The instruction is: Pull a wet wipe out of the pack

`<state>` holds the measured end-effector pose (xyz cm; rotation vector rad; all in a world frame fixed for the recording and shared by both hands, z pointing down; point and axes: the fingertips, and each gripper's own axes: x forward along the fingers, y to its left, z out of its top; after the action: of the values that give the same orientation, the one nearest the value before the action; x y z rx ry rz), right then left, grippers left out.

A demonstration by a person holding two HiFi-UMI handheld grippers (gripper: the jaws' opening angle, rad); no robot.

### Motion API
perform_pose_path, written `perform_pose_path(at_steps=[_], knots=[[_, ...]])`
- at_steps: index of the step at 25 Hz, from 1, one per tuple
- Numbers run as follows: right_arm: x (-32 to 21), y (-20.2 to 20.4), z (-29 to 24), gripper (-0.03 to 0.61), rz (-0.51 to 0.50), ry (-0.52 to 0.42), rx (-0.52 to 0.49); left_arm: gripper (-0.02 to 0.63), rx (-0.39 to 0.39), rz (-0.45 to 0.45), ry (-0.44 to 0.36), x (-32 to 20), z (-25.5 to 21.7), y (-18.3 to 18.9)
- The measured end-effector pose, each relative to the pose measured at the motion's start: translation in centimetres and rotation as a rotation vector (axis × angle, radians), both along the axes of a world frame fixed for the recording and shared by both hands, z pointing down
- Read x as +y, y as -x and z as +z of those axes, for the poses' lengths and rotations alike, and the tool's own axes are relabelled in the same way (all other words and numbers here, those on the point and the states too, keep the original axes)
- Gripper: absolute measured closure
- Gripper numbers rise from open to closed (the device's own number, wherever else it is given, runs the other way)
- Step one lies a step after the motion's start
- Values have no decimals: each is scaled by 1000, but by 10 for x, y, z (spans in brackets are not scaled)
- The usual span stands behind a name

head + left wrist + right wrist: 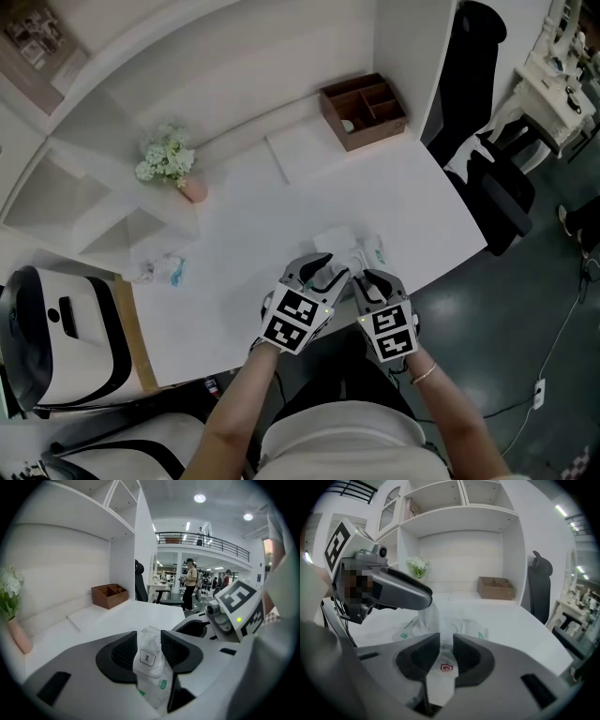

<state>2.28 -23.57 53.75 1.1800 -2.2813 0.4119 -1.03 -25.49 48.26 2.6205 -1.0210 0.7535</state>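
In your head view, the wet wipe pack (361, 249) lies at the near edge of the desk (281, 225), well apart from the wooden organizer box (364, 111). It is just ahead of your left gripper (326, 269) and right gripper (372, 281).

In your left gripper view, the jaws pinch the pack's crumpled top by its OPEN label (148, 658). The pack runs lengthwise along them.

In your right gripper view, the jaws clamp the end bearing the red shield mark (446, 667), which points toward the camera.

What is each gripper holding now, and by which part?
The right gripper pinches the wet-wipe pack by its near end. The left gripper seems to hold the opening flap of the pack, lifted, by its sides.
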Motion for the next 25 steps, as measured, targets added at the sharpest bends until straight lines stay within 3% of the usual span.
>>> perform_pose_path(at_steps=[6, 15, 25], knots=[[-2, 1, 0, 503, 2, 1, -11, 477, -62, 50, 29, -3, 11, -4], [-2, 0, 0, 505, -4, 9, -11, 606, -106, 65, -13, -6, 14, -9], [-1, 0, 1, 505, -5, 22, -8, 614, -88, 37, -22, -5, 8, -4]])
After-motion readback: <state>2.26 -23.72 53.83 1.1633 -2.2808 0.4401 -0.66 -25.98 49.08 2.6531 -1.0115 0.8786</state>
